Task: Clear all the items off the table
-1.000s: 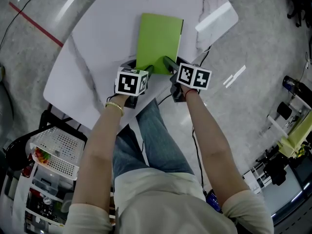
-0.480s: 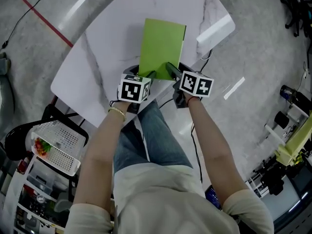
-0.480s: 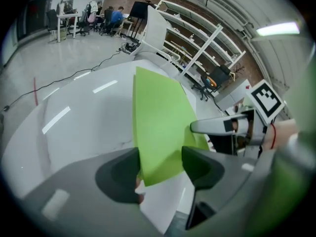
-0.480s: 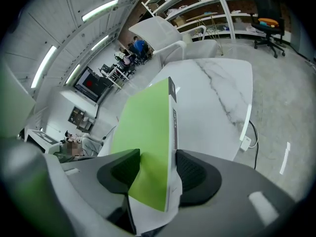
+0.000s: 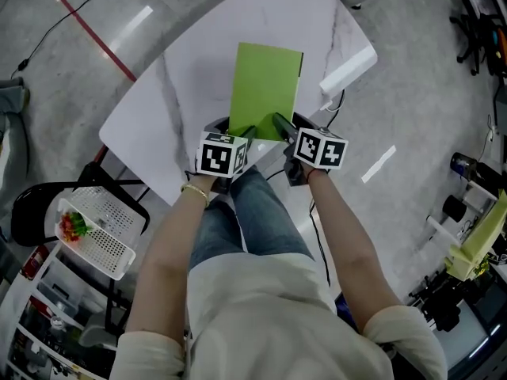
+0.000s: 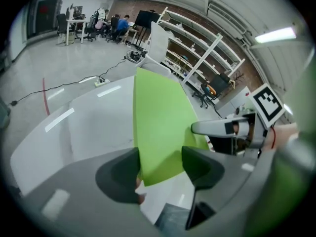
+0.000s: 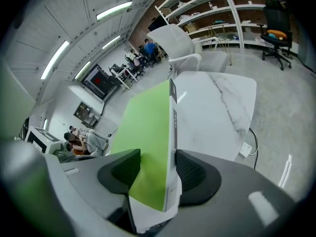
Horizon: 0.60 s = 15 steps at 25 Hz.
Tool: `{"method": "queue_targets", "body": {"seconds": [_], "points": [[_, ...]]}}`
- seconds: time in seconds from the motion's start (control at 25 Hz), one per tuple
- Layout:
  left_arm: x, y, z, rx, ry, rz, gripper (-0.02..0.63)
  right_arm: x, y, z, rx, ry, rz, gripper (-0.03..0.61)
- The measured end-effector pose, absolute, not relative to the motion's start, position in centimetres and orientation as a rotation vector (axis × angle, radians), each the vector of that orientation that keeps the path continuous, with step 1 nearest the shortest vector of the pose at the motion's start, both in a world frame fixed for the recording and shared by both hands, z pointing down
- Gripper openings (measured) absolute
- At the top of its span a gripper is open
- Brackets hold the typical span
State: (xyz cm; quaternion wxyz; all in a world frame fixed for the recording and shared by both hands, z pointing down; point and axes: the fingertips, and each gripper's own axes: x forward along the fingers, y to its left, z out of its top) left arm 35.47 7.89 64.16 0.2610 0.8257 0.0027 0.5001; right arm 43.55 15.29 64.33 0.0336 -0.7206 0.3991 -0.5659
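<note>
White table (image 5: pixel 158 93) | green book (image 5: pixel 265 85), long axis pointing away | left gripper (image 5: pixel 244 131), right gripper (image 5: pixel 282 124) jaws clamp near edge

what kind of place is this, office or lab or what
Most likely an open-plan lab or workshop office: tall white metal shelving racks line the far side, people seated at desks work in the background, and a black swivel office chair stands on a bare grey floor.
</note>
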Motion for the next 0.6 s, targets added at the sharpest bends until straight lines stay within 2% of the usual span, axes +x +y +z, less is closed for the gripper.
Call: {"method": "queue_targets", "body": {"seconds": [0.6], "points": [[27.6, 6.1, 57.1, 2.267, -0.113, 1.206, 0.267, 36.5, 12.7, 56.8, -2.229, 1.473, -1.674, 0.213]]}}
